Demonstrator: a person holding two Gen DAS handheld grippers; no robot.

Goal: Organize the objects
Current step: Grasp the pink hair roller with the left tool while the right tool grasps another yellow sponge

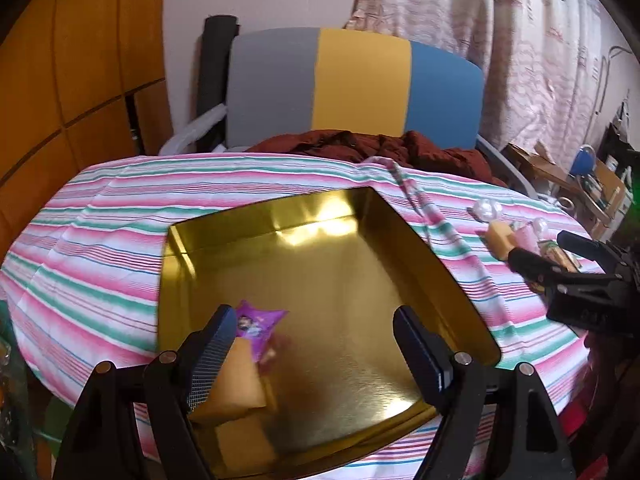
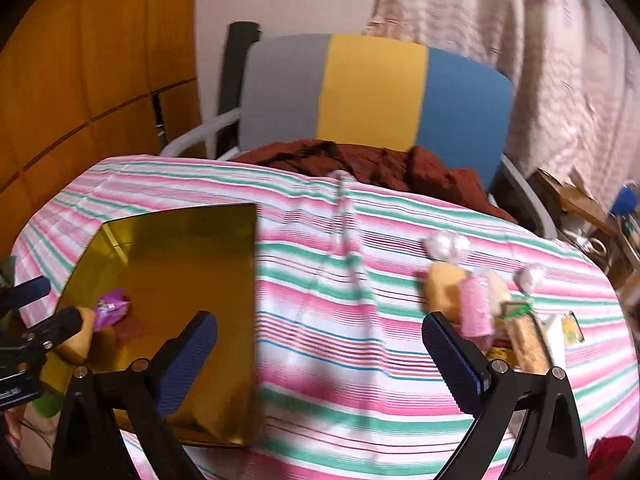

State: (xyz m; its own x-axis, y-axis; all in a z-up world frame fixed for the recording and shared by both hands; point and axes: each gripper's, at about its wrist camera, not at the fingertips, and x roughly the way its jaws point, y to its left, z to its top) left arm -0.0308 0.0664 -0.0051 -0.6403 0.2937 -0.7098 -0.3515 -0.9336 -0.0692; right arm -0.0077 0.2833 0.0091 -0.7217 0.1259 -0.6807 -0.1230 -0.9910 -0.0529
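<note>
An open gold tin (image 1: 340, 272) lies on the striped tablecloth (image 1: 100, 232). My left gripper (image 1: 316, 332) is open over the tin's near end. A tan block (image 1: 240, 380) and a purple packet (image 1: 258, 326) rest inside the tin against its left finger, slightly blurred. The right wrist view shows the tin (image 2: 180, 260) at left, with the left gripper (image 2: 60, 300), block (image 2: 76, 340) and packet (image 2: 112, 308) at its corner. My right gripper (image 2: 320, 332) is open over bare cloth with nothing between its fingers. To its right lie a yellow sponge (image 2: 442, 288), a pink roll (image 2: 476, 308) and clear balls (image 2: 446, 246).
A chair (image 1: 360, 80) with a grey, yellow and blue back stands behind the table, with dark red cloth (image 1: 380, 148) on its seat. More small packets (image 2: 524, 340) sit by the right finger. A wooden cabinet (image 1: 60, 80) is at left, a curtain (image 1: 520, 40) and floor clutter (image 1: 580, 176) at right.
</note>
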